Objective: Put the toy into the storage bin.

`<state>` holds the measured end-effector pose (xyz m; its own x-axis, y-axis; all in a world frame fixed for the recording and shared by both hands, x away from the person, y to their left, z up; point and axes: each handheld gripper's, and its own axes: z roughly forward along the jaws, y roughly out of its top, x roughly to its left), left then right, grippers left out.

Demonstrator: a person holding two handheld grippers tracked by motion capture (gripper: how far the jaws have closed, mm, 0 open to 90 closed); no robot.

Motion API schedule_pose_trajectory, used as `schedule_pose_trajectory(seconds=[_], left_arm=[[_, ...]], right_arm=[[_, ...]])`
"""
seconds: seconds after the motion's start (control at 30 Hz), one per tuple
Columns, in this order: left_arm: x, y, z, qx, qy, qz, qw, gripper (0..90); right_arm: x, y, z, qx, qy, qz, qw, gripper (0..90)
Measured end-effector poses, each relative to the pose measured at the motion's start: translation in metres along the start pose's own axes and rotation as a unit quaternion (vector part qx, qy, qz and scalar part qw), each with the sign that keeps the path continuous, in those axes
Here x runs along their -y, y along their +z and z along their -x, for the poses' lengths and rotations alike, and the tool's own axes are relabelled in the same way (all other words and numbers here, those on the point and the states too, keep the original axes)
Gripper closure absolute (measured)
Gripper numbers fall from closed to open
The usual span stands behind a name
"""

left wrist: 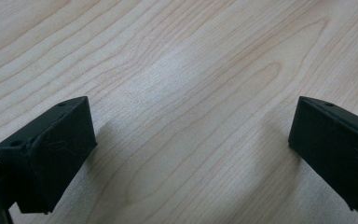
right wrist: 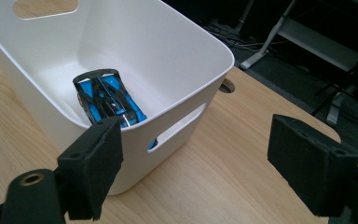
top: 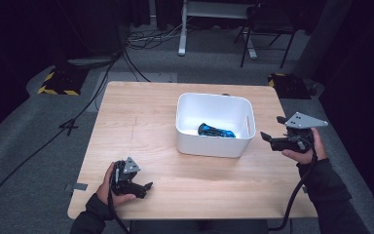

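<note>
Plastic toy car (right wrist: 108, 99), glossy blue and black, is lying inside my smooth white rounded bin (top: 213, 145); my right gripper (top: 269, 140) is hovering beside it, both grippers' 2 foam-padded jaws gaping empty, left gripper (top: 143, 189) over grained wood.

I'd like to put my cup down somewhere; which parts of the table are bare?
The table is bare left of the white bin, and along the front edge between the left claw and right claw. The bin holds a blue toy car.
</note>
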<state>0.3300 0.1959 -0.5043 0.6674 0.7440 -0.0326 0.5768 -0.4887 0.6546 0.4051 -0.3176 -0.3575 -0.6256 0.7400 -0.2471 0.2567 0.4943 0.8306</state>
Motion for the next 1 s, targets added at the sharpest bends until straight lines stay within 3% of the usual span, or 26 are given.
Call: schedule_pose_trajectory(seconds=[0.37, 0.6, 1.0], left_arm=[[0.000, 0.000, 0.000, 0.000, 0.000, 0.000, 1.0000, 0.7], [0.000, 0.000, 0.000, 0.000, 0.000, 0.000, 1.0000, 0.6], [0.000, 0.000, 0.000, 0.000, 0.000, 0.000, 1.0000, 0.6]], right_arm=[[0.015, 0.000, -0.004, -0.004, -0.003, -0.011, 0.9999, 18.6], [0.028, 0.000, -0.006, -0.013, 0.017, -0.012, 0.9997, 18.9], [0.042, -0.001, -0.010, -0.018, 0.022, -0.019, 0.9994, 19.2]])
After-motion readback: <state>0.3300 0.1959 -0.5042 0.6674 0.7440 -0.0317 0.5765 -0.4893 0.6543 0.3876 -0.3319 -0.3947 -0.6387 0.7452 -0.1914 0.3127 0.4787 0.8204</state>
